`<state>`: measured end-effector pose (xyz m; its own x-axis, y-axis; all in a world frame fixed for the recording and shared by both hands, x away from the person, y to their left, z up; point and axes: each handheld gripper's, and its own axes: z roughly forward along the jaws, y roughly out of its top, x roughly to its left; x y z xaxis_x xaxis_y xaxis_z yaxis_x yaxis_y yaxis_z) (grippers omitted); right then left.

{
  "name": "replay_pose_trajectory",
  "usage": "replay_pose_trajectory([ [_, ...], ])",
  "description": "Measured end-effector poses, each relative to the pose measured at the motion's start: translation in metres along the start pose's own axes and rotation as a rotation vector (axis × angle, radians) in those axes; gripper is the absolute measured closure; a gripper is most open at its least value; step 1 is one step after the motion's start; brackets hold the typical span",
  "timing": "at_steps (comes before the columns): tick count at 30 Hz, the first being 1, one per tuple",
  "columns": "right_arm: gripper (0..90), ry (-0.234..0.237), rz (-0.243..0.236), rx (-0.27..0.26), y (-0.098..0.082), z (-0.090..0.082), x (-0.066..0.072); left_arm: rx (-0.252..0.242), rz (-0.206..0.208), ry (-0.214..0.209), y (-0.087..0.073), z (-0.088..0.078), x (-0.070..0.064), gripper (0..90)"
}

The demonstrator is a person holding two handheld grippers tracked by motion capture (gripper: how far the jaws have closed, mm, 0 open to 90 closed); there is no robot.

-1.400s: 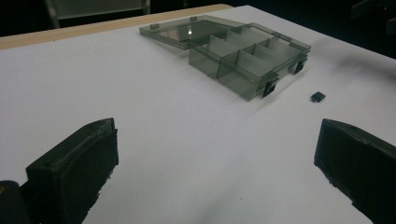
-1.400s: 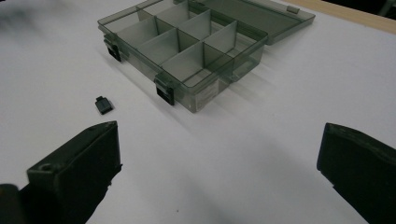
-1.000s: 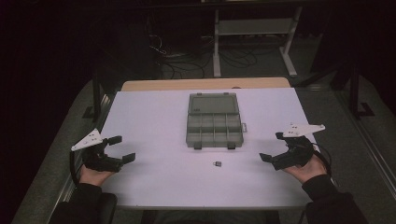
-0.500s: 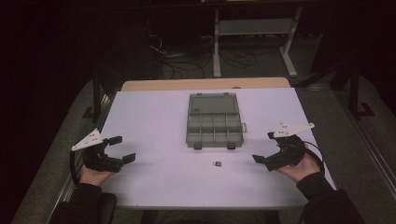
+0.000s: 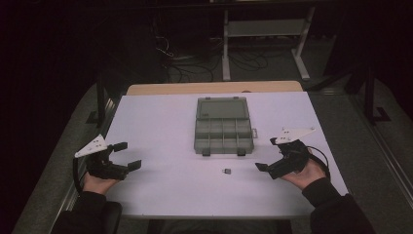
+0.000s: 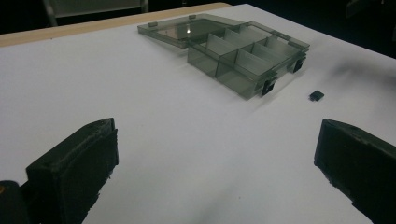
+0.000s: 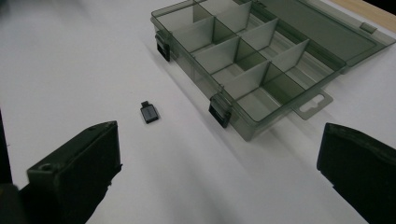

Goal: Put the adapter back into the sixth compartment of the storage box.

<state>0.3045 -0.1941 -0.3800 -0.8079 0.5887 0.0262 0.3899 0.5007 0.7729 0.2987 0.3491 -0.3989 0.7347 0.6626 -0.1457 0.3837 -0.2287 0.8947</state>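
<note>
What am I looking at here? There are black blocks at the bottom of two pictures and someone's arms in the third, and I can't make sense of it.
No robot here: a person sits at a white table and holds a hand tool, called a gripper, in each hand. The high view looks down from above: the left gripper is at the left, the right gripper at the right. The other two pictures come from small cameras riding on those grippers, so the black blocks are each gripper's own two jaws, standing wide apart.

On the table lies a clear grey compartment box with its lid folded open and its compartments looking empty. In front of it sits a small dark part, too small to identify. Neither gripper holds anything; the right one is nearer that part.
</note>
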Motion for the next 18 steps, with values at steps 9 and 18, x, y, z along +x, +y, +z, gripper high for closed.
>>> replay_pose_trajectory([
  [9, 0.0, 0.042, -0.031, 0.019, 0.011, 0.009, 0.006, 0.0, 0.0, -0.001, 0.0, 0.0, 0.0, 0.0],
  [18, 0.0, 0.068, -0.053, 0.052, 0.021, 0.017, 0.011, 0.001, 0.001, -0.003, 0.0, 0.0, 0.0, 0.0],
])
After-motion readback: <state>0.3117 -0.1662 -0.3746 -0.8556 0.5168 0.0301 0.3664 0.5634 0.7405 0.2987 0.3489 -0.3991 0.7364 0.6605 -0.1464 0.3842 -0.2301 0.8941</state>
